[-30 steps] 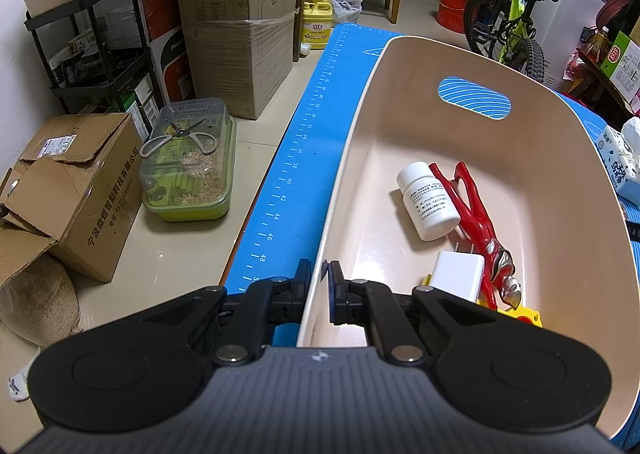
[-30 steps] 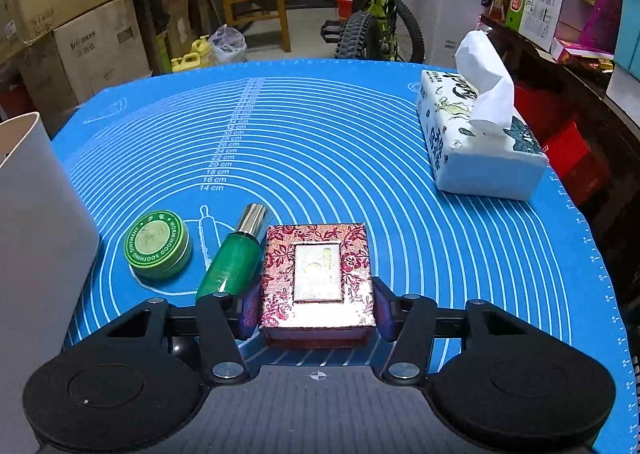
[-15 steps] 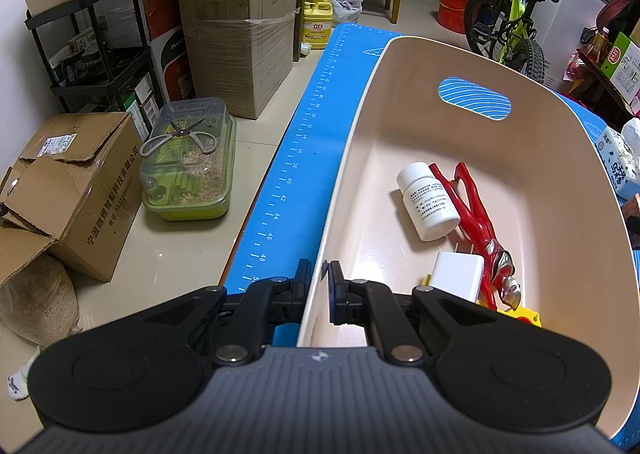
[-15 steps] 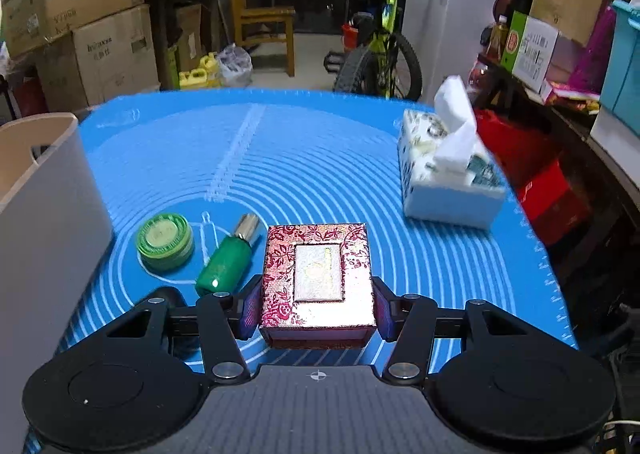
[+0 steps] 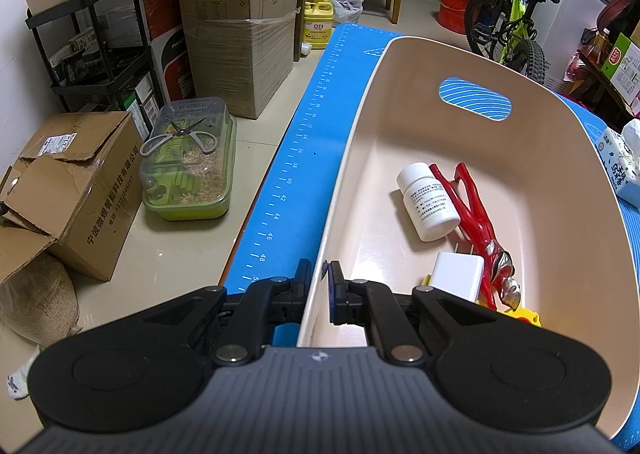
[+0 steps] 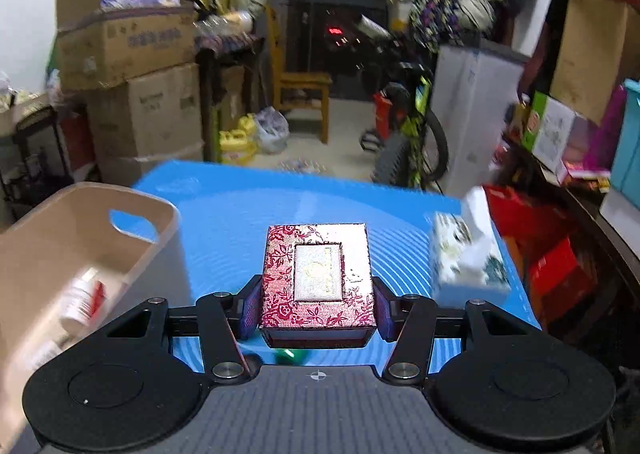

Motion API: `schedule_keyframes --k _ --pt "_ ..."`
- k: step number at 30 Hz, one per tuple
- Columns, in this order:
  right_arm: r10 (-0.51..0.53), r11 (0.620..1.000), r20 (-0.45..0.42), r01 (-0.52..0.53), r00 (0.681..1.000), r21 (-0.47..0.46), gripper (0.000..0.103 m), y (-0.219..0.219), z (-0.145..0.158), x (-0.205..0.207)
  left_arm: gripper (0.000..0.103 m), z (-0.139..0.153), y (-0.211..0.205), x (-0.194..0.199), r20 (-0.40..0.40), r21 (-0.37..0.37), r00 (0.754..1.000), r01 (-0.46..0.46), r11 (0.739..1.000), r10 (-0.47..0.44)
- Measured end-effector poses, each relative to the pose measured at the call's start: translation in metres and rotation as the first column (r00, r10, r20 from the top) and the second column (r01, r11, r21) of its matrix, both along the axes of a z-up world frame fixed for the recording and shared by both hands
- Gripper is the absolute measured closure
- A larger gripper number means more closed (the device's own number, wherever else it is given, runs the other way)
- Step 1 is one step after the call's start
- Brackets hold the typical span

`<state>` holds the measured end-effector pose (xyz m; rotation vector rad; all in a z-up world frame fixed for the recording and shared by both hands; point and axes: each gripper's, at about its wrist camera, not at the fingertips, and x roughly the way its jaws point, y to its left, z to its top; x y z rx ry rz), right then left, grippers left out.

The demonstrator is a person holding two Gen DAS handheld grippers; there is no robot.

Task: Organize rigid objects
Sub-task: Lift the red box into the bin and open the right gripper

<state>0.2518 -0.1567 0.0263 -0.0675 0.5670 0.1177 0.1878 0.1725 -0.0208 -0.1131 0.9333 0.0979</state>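
Two grippers: both were closed on something.
Left gripper [image 5: 319, 286]: its fingers pinched the near wall of the beige bin [image 5: 520, 157], one finger outside and one inside.
Right gripper [image 6: 318, 310]: clamped on the two sides of a red patterned box [image 6: 318, 276], held level in the air above the blue mat [image 6: 240, 213].
Box: red floral cover with a pale panel in the middle of the lid; dark base edge visible below the lid.
Bin, left view: sat on the mat near its ruler edge; slot handle in the far wall.
Bin contents: a white pill bottle [image 5: 428, 201] lay on its side, touching a red figure [image 5: 480, 225]; a white block [image 5: 458, 274] lay near the gripped wall, just beside the figure; a yellow piece [image 5: 524, 318] showed at the lower edge, kind not clear.
Bin, right view: the bin [image 6: 64, 238] stood to the left of the held box, blurred.
Tissue box [image 6: 468, 266]: on the mat to the right of the held box, well apart from the bin.
Under the held box: a green item [image 6: 290, 356], mostly hidden.
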Motion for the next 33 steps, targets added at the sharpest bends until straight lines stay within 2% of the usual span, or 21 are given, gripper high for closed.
schedule_keyframes --k 8,13,16,24,33 --pt "0.079 0.996 0.080 -0.081 0.994 0.027 0.044 0.044 0.026 -0.007 0.093 0.000 0.000 0.000 -0.001 -0.002 1.000 -0.001 1.000 0.001" --pt "0.115 0.990 0.081 -0.121 0.990 0.068 0.044 0.072 0.026 -0.006 0.093 0.000 0.000 0.001 -0.001 -0.007 1.000 -0.001 1.000 0.001" --pt "0.157 0.986 0.080 -0.161 0.984 0.042 0.044 0.094 0.021 -0.004 0.093 0.000 0.000 0.000 -0.001 -0.005 1.000 -0.002 1.000 0.002" --pt "0.302 0.952 -0.042 -0.304 0.952 -0.032 0.044 0.150 -0.005 -0.005 0.093 0.000 0.000 0.000 -0.001 -0.005 1.000 -0.003 1.000 0.003" --pt "0.393 0.905 -0.203 -0.416 0.897 -0.089 0.044 0.190 -0.033 -0.008 0.093 0.000 0.000 0.000 -0.001 -0.003 1.000 -0.003 1.000 0.003"
